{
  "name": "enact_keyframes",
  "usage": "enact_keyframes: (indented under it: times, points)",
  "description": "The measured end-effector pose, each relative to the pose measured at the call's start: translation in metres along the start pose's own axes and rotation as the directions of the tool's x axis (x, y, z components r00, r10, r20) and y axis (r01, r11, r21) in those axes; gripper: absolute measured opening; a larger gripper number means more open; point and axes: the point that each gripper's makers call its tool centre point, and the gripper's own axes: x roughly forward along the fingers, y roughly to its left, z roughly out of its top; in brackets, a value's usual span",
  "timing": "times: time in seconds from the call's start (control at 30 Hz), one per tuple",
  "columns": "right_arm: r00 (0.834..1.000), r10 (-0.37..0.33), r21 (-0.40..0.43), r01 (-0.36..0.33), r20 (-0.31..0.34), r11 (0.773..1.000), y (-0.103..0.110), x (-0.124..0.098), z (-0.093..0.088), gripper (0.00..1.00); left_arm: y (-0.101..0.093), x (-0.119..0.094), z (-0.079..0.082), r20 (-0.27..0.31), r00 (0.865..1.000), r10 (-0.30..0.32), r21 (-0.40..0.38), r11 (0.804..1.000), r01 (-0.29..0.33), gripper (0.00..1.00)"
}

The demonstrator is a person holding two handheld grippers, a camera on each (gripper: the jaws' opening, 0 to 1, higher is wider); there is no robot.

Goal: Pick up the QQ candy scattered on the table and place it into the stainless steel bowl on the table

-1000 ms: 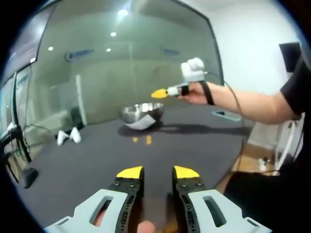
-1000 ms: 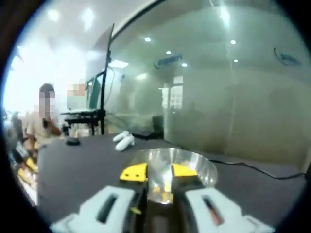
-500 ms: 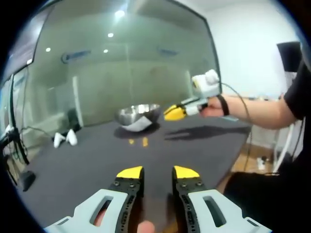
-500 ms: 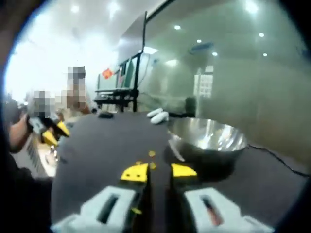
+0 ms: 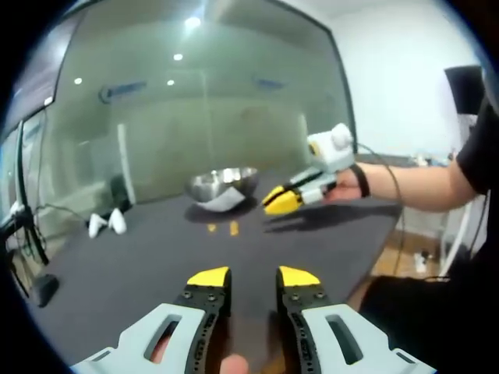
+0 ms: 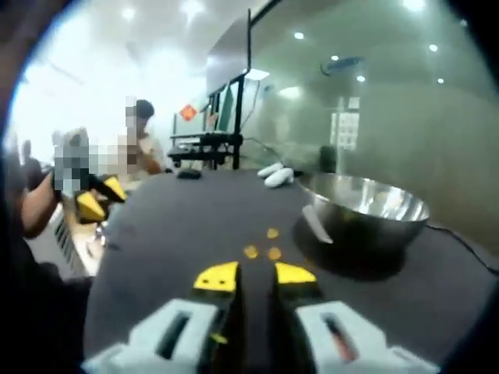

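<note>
The stainless steel bowl (image 5: 224, 185) stands at the far side of the dark table (image 5: 156, 265). Two yellow candies (image 5: 233, 227) lie just in front of it. My left gripper (image 5: 253, 278) hovers low over the near table, open, with nothing between its jaws. My right gripper (image 5: 281, 200), held by a hand, hangs just right of the candies. In the right gripper view, three candies (image 6: 250, 252) lie just beyond my right gripper (image 6: 256, 275), which is open by a narrow gap and holds nothing. The bowl (image 6: 364, 214) is to their right. The left gripper (image 6: 93, 199) shows at far left.
Two white handheld devices (image 5: 105, 224) lie on the table left of the bowl, seen also as white devices (image 6: 274, 174) beyond the candies, near a small black object (image 6: 187, 174). A glass wall runs behind the table. People sit beyond the table's far end.
My right gripper has left its place above the bowl and come down lower, beside the candies on the table. The left gripper has stayed still and open.
</note>
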Motion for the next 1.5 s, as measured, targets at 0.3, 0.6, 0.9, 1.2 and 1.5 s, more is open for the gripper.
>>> enact_keyframes:
  times: [0.3, 0.6, 0.9, 1.2, 1.5]
  points:
    - [0.997, 0.03, -0.002, -0.03, -0.065, 1.0, 0.005, 0.026, -0.013, 0.18, 0.004, -0.003, 0.0, 0.003, 1.0, 0.01, -0.006, 1.0, -0.01, 0.25]
    - [0.994, 0.042, 0.004, -0.042, -0.101, 0.999, 0.019, 0.049, -0.011, 0.18, 0.006, -0.004, -0.002, 0.003, 1.0, 0.009, -0.009, 1.0, -0.009, 0.25]
    - [0.989, 0.036, 0.008, -0.035, -0.14, 0.999, 0.026, 0.06, -0.02, 0.18, 0.01, -0.005, -0.002, 0.007, 1.0, 0.013, -0.012, 1.0, -0.013, 0.25]
    - [0.99, 0.049, 0.007, -0.048, -0.132, 0.999, 0.027, 0.063, -0.019, 0.18, 0.015, -0.006, -0.001, 0.011, 1.0, 0.014, -0.013, 1.0, -0.014, 0.25]
    - [0.992, 0.043, 0.039, -0.038, -0.116, 0.998, 0.025, 0.075, -0.016, 0.17, 0.017, -0.005, -0.003, 0.004, 1.0, 0.015, -0.009, 1.0, -0.015, 0.25]
